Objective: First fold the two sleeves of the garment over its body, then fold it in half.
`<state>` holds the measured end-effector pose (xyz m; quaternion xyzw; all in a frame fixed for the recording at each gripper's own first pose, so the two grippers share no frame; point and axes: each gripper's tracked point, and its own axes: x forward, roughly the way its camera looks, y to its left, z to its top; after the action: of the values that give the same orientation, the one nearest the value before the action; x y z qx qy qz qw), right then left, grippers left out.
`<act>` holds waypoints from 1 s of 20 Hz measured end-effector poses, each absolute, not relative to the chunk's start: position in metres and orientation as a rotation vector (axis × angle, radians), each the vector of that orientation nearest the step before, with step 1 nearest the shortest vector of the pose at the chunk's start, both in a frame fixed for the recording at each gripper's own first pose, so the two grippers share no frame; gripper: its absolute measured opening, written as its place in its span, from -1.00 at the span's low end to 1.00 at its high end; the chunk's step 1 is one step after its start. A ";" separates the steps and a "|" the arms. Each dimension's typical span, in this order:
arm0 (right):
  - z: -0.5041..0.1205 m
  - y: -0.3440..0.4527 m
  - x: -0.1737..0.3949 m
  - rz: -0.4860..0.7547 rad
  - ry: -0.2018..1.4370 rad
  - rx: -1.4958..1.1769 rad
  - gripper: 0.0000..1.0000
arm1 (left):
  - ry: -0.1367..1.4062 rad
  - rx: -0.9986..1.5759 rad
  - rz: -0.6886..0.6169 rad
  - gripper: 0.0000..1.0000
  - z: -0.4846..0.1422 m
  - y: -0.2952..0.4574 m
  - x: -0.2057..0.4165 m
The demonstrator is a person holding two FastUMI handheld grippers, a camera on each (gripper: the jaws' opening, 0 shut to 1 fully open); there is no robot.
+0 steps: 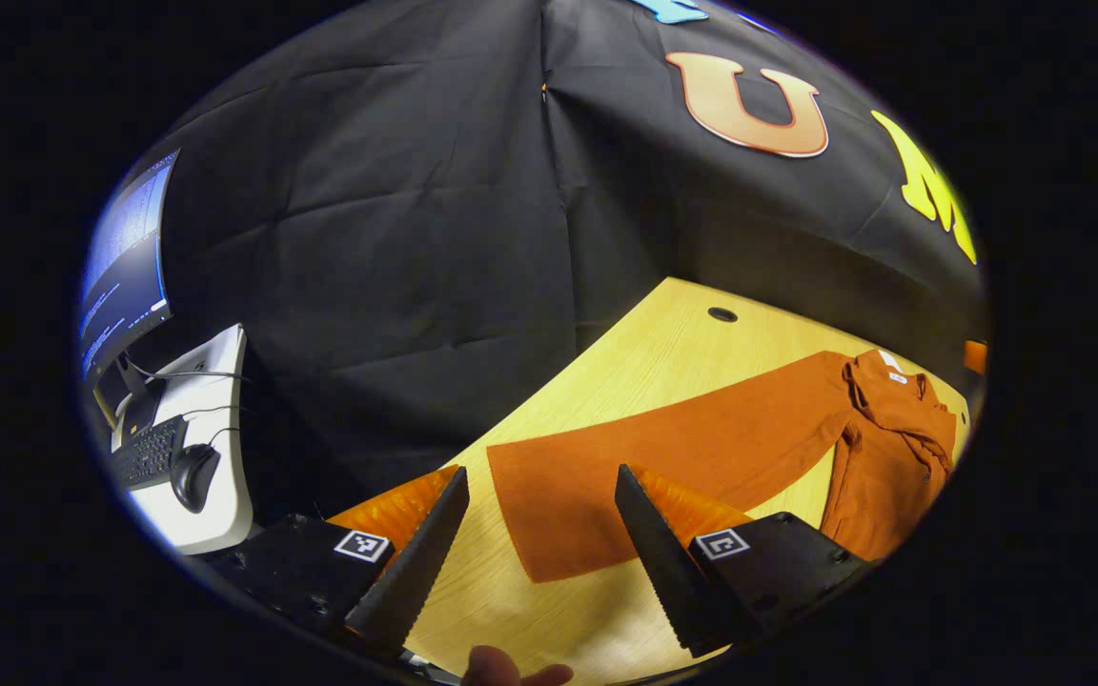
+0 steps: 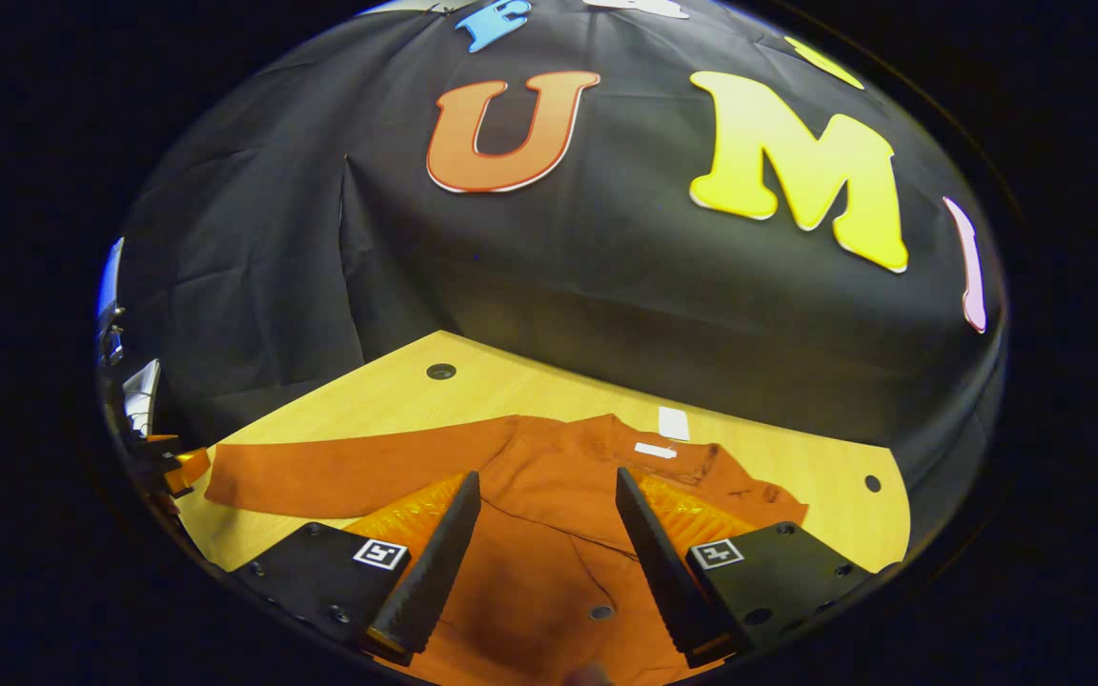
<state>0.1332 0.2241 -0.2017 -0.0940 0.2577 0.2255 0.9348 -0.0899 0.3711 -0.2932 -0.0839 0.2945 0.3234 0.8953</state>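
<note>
In the left gripper view, the left tool (image 1: 541, 548) is spread wide over the wooden desk (image 1: 663, 353), pinching nothing. The cuff end of an orange sleeve (image 1: 663, 448) lies flat between its fingers, at the lower centre of the frame, and runs to the garment (image 1: 883, 448) at the right edge. In the right gripper view, the right tool (image 2: 539, 562) is also spread, above the garment's body, with the collar (image 2: 663, 448) just beyond its fingertips. A monitor (image 1: 125, 262) and keyboard (image 1: 149, 453) sit at far left.
</note>
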 end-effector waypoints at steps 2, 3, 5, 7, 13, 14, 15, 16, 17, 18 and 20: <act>-0.183 0.194 0.122 0.437 0.509 -0.192 0.84 | 0.642 -0.185 0.687 1.00 -0.304 0.373 -0.092; -0.175 0.180 0.118 0.421 0.501 -0.189 0.83 | 0.654 -0.193 0.693 1.00 -0.310 0.373 -0.091; -0.159 0.153 0.111 0.377 0.491 -0.174 0.84 | 0.670 -0.210 0.707 1.00 -0.318 0.372 -0.091; -0.150 0.129 0.104 0.334 0.485 -0.165 0.82 | 0.675 -0.220 0.714 1.00 -0.320 0.372 -0.092; -0.146 0.080 0.094 0.248 0.510 -0.175 0.83 | 0.708 -0.286 0.741 1.00 -0.344 0.362 -0.087; -0.145 0.076 0.092 0.241 0.512 -0.175 0.83 | 0.704 -0.282 0.750 1.00 -0.343 0.362 -0.089; -0.142 0.073 0.092 0.237 0.511 -0.173 0.84 | 0.697 -0.279 0.758 1.00 -0.345 0.363 -0.087; -0.141 0.071 0.093 0.233 0.508 -0.170 0.84 | 0.691 -0.282 0.768 1.00 -0.345 0.362 -0.088; -0.140 0.070 0.093 0.231 0.508 -0.167 0.84 | 0.682 -0.283 0.785 1.00 -0.345 0.362 -0.087; -0.139 0.068 0.092 0.230 0.511 -0.160 0.84 | 0.676 -0.276 0.800 1.00 -0.345 0.363 -0.087; -0.137 0.065 0.092 0.225 0.515 -0.152 0.84 | 0.665 -0.279 0.812 0.87 -0.345 0.359 -0.081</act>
<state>0.0918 0.0645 -0.1373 -0.0748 0.2537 0.1111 0.9580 -0.0807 0.3591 -0.3452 -0.1327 0.3166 0.3862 0.8561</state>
